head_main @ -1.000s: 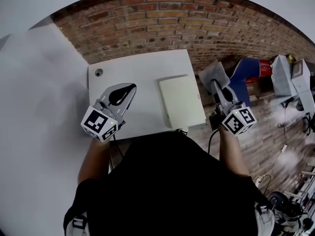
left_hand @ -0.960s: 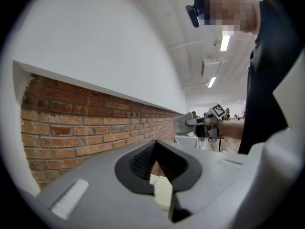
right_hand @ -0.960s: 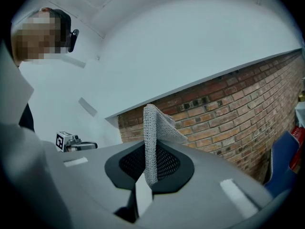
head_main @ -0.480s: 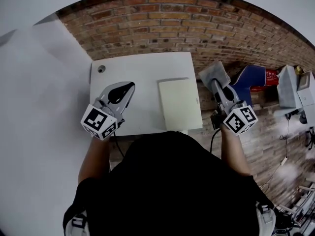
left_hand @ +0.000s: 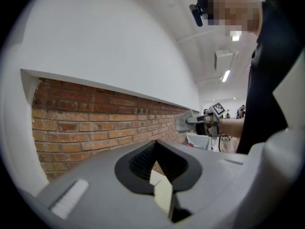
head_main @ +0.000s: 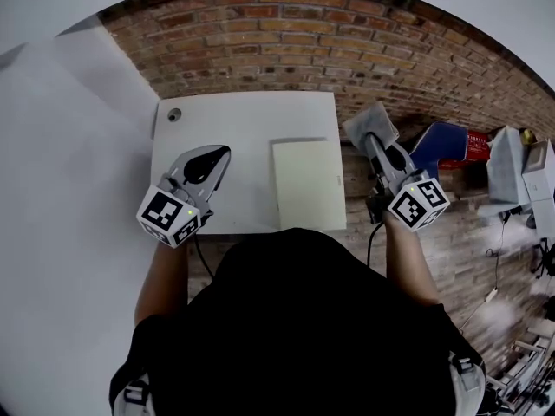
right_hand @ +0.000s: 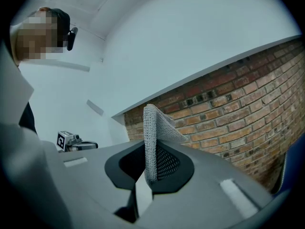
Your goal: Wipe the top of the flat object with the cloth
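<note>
A flat cream slab (head_main: 305, 183) lies on the right half of the white table (head_main: 243, 128). My right gripper (head_main: 375, 146) hovers just past the table's right edge, shut on a grey woven cloth (head_main: 370, 126). In the right gripper view the cloth (right_hand: 155, 137) stands up, pinched between the jaws of the right gripper (right_hand: 147, 171). My left gripper (head_main: 206, 163) hangs over the table's left half, shut with nothing in it. The left gripper view looks past the left gripper (left_hand: 155, 163) at the brick wall and the cloth (left_hand: 183, 122).
A small round grey fitting (head_main: 174, 115) sits at the table's far left corner. A brick wall (head_main: 347, 42) runs behind the table. A blue and red object (head_main: 447, 141) and grey boxes (head_main: 512, 159) stand on the wooden floor at the right. A white wall is at the left.
Both grippers keep almost the same places. The head view has shifted slightly, and the right gripper with the cloth sits a touch nearer the table's edge.
</note>
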`<control>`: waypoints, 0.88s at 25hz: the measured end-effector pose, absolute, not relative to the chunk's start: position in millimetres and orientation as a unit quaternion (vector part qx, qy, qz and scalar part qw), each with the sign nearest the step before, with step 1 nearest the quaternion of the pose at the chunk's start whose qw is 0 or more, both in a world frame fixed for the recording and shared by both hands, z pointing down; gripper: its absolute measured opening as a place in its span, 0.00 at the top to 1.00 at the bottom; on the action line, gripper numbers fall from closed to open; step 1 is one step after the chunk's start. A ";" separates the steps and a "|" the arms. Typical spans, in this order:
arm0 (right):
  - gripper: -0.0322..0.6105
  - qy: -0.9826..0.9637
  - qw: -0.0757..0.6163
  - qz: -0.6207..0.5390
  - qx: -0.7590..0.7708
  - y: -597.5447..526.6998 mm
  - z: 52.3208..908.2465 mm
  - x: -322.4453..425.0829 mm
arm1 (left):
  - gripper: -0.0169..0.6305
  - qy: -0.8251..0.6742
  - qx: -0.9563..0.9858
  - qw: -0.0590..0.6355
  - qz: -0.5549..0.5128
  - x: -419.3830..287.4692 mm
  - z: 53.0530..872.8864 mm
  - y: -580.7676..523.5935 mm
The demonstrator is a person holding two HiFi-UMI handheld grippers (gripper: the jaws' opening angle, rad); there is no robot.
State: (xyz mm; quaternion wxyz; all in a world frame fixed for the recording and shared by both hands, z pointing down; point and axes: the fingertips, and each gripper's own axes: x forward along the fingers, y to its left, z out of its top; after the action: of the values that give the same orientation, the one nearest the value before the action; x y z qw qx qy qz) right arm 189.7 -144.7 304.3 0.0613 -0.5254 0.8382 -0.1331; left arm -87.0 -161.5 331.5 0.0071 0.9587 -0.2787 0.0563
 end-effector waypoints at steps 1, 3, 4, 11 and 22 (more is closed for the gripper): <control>0.94 0.841 0.059 -0.134 -0.521 -147.5 307.4 189.6 | 0.97 -0.282 0.958 0.009 0.057 -87.6 332.9 -161.2; 0.94 0.845 0.050 -0.137 -0.515 -153.0 313.5 187.4 | 0.97 -0.289 0.955 0.014 0.059 -88.7 336.3 -161.0; 0.94 0.846 0.044 -0.140 -0.513 -155.7 316.4 185.6 | 0.97 -0.293 0.954 0.017 0.060 -89.6 338.2 -161.1; 0.94 0.871 0.008 -0.147 -0.468 -172.7 339.9 163.4 | 0.97 -0.327 0.942 0.026 0.065 -103.0 351.0 -164.3; 0.94 0.904 -0.046 -0.175 -0.388 -198.8 390.1 126.1 | 0.97 -0.372 0.924 0.043 0.078 -120.0 365.5 -160.3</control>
State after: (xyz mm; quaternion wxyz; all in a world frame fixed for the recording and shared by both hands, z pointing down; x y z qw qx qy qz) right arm 126.1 -198.8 390.1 -0.0457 -0.3879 0.9037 -0.1754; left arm -120.0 -160.3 365.5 0.0429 0.9241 -0.3716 0.0780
